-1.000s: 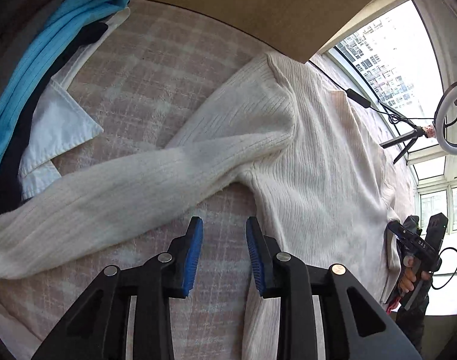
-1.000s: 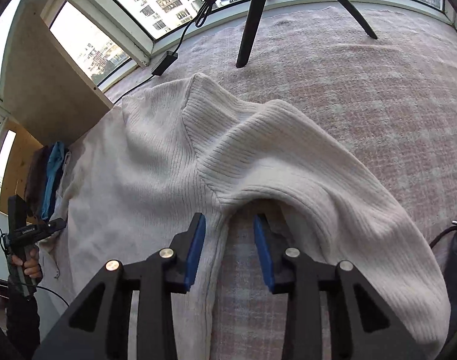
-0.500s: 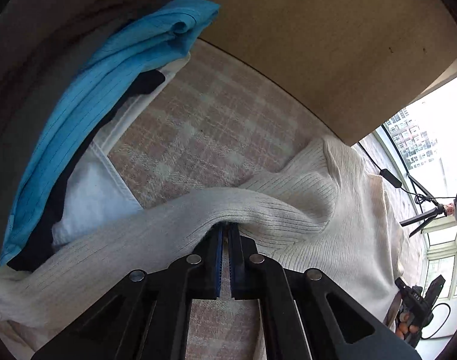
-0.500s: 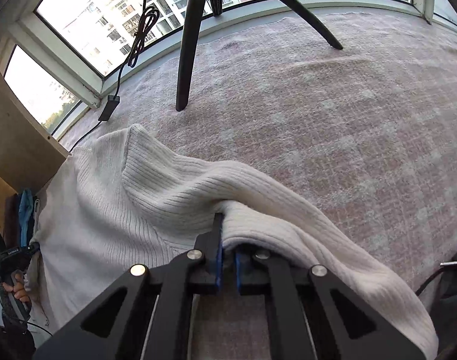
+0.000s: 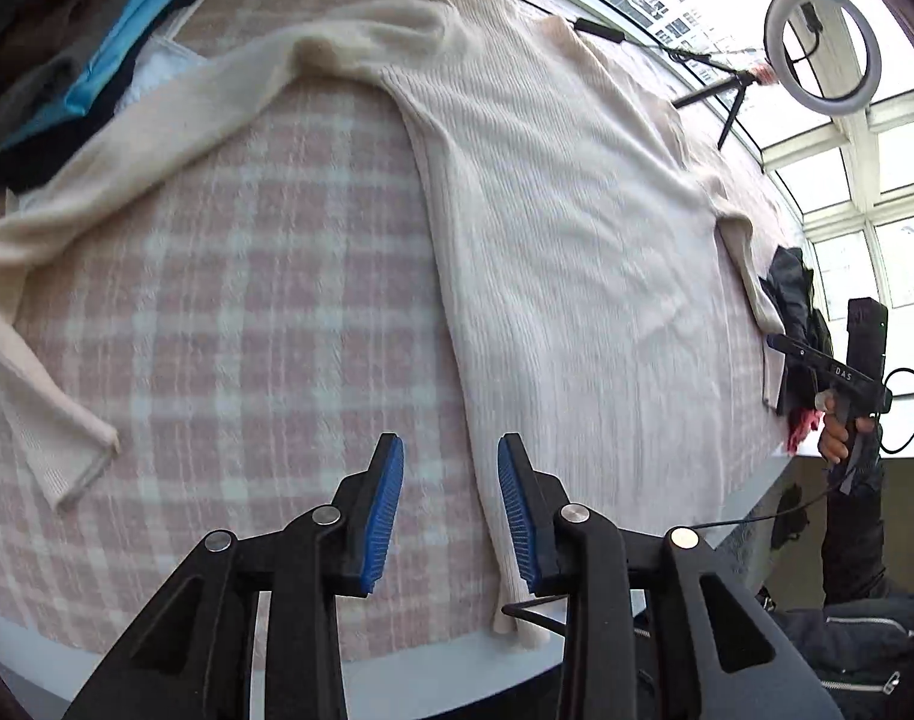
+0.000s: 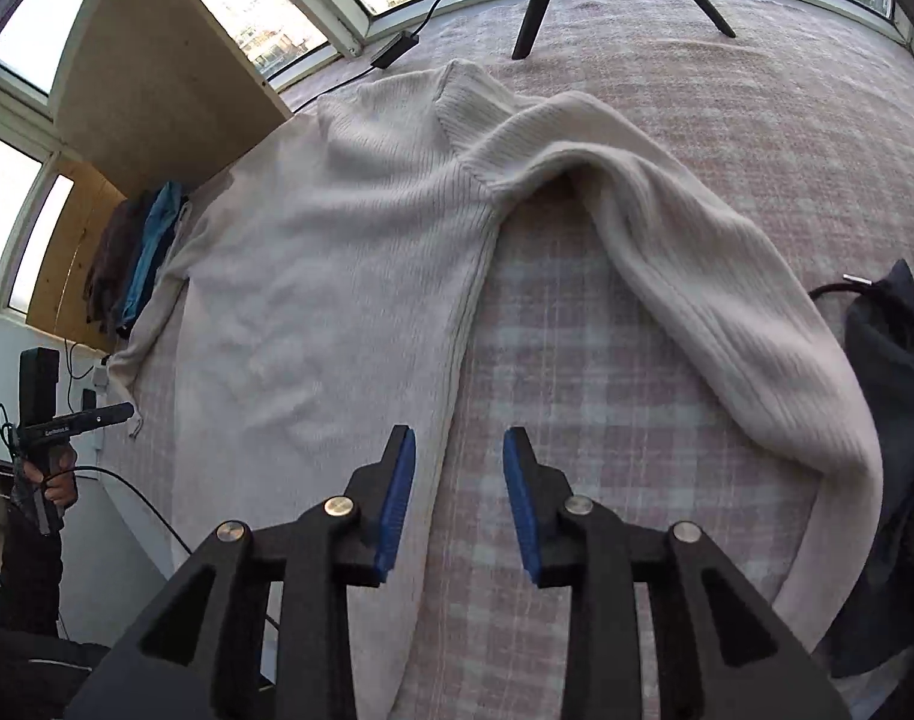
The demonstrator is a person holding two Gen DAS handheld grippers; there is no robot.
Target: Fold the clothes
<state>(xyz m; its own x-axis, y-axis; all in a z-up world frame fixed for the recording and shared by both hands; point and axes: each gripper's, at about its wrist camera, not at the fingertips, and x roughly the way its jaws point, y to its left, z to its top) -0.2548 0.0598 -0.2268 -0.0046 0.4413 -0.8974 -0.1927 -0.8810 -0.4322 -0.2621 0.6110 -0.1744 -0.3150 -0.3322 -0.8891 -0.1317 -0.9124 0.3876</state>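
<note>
— Left wrist view first: what is under the left tool (image 5: 450, 504)?
— A cream ribbed knit sweater (image 5: 553, 210) lies spread flat on the pink-and-white checked cloth covering the worktop (image 5: 264, 300). The tool's blue-padded jaws are apart and opening, with nothing pinched between them; the sweater's side edge runs down just beside the right-hand pad, and checked cloth shows in the gap.
— And the sleeves?
— On this side one long sleeve (image 5: 126, 138) stretches away from the shoulder, bends, and ends in a cuff lying flat on the cloth. Beyond it, at the worktop's far corner, sits a stack of folded garments with a bright blue one (image 5: 138, 30) on top.
— What does the right wrist view give?
— The right tool (image 6: 460, 495) hangs over the sweater's other side, jaws likewise opening and empty. The body's side edge passes just beside its left-hand pad. The other sleeve (image 6: 715, 300) arches out from the armpit and curves down to the worktop's near edge.
— Anything else around?
— A white ring light on a black tripod (image 5: 823, 48) stands on the far side near the windows, and a dark crumpled garment (image 6: 889, 360) lies just beside the right sleeve. In the left view the person's other hand (image 5: 841, 426) grips the right tool's handle off the worktop's edge.
</note>
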